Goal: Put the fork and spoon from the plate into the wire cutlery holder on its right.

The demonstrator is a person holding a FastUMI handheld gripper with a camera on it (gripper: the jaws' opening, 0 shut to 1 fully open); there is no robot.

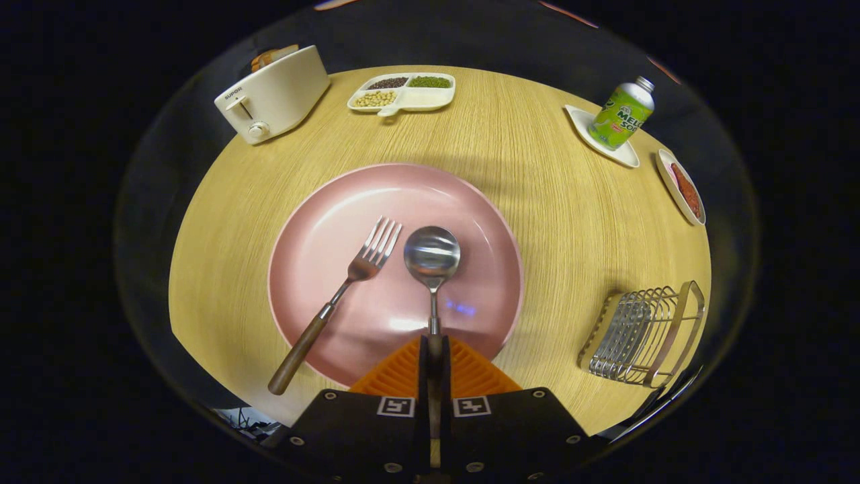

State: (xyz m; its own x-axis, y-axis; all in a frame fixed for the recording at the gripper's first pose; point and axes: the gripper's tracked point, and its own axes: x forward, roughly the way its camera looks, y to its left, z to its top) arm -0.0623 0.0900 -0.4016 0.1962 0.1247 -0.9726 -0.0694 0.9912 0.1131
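Observation:
A pink plate (336, 222) sits on the wooden table just ahead of my fingers. On it lies a fork (336, 302) with a brown wooden handle, tines pointing away, its handle end past the plate's near rim on the left. A metal spoon (432, 254) lies beside it, bowl away from me. My gripper (435, 349) is shut on the spoon's wooden handle, which runs back between the two fingers. The wire cutlery holder (641, 336) stands to the right of the plate, near the table's front edge.
A white toaster (272, 94) stands at the far left. A divided white dish of beans (403, 92) is at the back. A green bottle (621, 114) stands on a white coaster at the far right, with a small dish of red food (684, 188) beside it.

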